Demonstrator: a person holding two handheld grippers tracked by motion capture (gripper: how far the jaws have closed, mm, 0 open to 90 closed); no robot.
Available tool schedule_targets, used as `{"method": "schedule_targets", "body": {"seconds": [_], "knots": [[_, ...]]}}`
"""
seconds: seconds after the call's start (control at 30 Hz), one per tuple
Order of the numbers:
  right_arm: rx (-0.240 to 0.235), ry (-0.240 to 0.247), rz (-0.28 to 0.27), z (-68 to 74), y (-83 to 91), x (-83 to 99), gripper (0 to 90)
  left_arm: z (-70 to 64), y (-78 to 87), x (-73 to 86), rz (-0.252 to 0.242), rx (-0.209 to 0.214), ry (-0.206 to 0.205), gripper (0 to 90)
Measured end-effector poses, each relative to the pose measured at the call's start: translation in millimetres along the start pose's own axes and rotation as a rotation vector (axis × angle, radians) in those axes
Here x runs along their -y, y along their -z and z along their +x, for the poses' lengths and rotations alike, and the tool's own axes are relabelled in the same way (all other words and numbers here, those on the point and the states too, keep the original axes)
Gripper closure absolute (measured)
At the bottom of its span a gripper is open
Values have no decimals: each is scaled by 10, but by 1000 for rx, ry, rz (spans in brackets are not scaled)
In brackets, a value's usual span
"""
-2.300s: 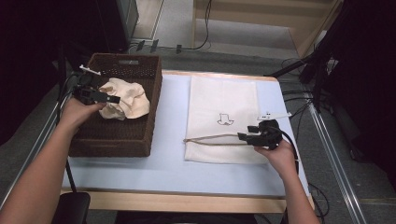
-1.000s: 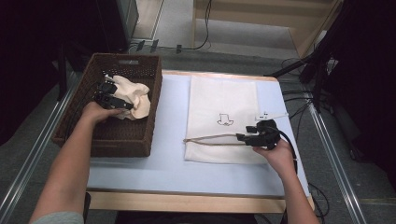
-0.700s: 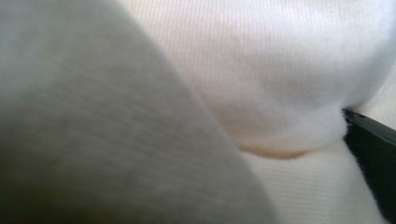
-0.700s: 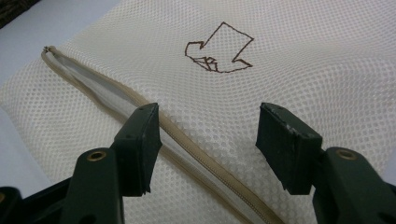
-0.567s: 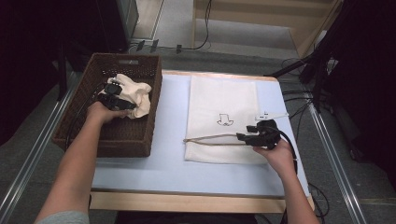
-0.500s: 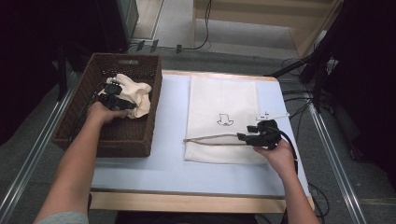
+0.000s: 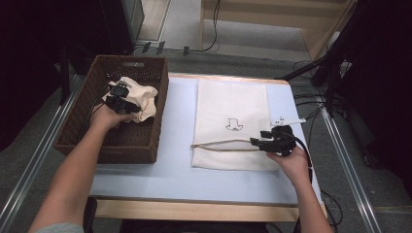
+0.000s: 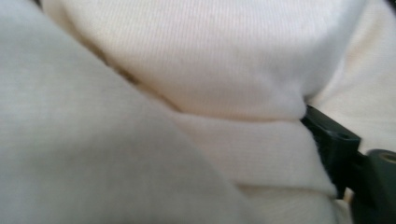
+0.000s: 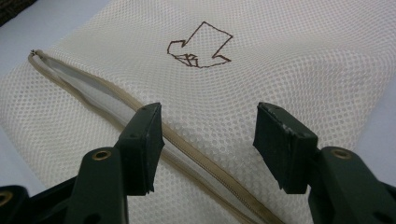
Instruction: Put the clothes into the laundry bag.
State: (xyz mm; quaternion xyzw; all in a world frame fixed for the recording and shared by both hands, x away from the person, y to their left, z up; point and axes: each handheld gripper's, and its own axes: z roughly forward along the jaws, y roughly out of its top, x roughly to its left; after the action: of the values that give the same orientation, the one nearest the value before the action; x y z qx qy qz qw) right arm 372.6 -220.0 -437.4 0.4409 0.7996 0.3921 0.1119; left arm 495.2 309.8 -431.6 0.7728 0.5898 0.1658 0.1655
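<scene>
A crumpled cream cloth (image 7: pixel 143 97) lies in the brown wicker basket (image 7: pixel 162 114) at the table's left. My left gripper (image 7: pixel 119 97) is pressed into that cloth. In the left gripper view the folds of the cloth (image 8: pixel 196 84) bulge between the jaws, and one black fingertip (image 8: pixel 329 135) shows far to the right, so the gripper stands open. A white mesh bag (image 7: pixel 233 102) lies flat on the right half of the table. My right gripper (image 7: pixel 255 141) is open, its jaws either side of the bag's beige zipper (image 9: pixel 93 88), just above the mesh (image 9: pixel 280 56).
The zipper (image 7: pixel 218 144) gapes at its left end. A brown arrow-like mark (image 9: pixel 198 46) is drawn on the bag. A white tag (image 7: pixel 287 120) lies beside my right hand. Bare light-blue tabletop (image 7: pixel 175 160) lies between basket and bag. Cables trail on the floor at right.
My left hand has moved from the basket's left side rightward onto the cream cloth and pushed into it. The right gripper has stayed at the bag's zipper.
</scene>
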Motion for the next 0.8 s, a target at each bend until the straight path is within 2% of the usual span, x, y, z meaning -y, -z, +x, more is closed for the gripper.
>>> {"method": "schedule_targets", "body": {"seconds": [0.2, 0.33, 0.47, 0.63, 0.8], "knots": [[-2, 2, 0, 10, 0, -4, 439, 21, 24, 4, -6, 29, -14, 430], [-5, 3, 2, 10, -5, -3, 444, 66, 52, -5, -4, 60, 5, 543], [-8, 4, 1, 10, 2, 0, 446, 141, 103, -19, -8, 116, 63, 587], [-6, 0, -3, 3, 11, 2, 446, 170, 191, -47, -23, 158, 65, 607], [-7, 2, -6, 5, 8, -3, 446, 188, 331, -71, -62, 166, 62, 608]]}}
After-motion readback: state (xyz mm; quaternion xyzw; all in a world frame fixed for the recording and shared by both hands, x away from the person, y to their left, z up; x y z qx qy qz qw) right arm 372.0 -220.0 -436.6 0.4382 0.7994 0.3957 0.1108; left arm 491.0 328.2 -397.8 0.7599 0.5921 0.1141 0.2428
